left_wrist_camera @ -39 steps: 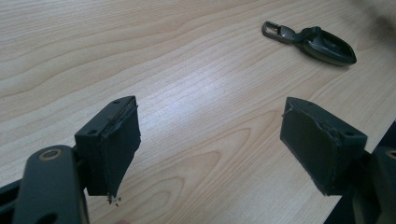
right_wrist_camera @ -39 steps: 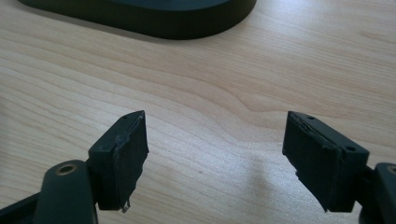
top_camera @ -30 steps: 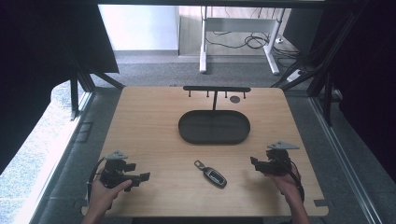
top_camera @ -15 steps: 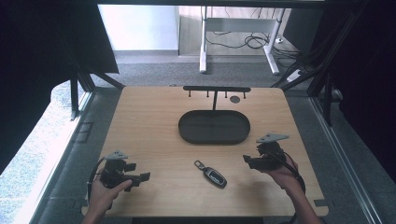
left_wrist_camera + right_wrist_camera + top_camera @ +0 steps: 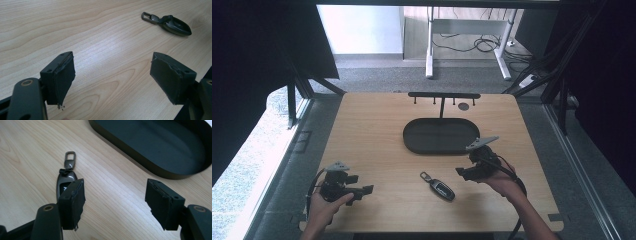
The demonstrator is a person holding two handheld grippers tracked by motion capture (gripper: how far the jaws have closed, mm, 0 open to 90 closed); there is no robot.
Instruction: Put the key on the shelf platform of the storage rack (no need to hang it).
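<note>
High view puts the car key fob [image 5: 439, 186] flat on the desk [image 5: 372, 130], toward its 6 o'clock edge, with bare wood all round. At the fob's 2 o'clock the right gripper [image 5: 463, 173] hangs close, apart from it; its jaws have just been closing and stand half open on nothing. At 12 o'clock lies the dark oval tray [image 5: 412, 140], behind it a black hook rack [image 5: 443, 95]. Far off at 9 o'clock the left gripper [image 5: 368, 189] sits, jaws wide and empty. Right gripper view shows the fob's metal loop [image 5: 70, 155] beyond its left jaw, which hides part of the fob.
</note>
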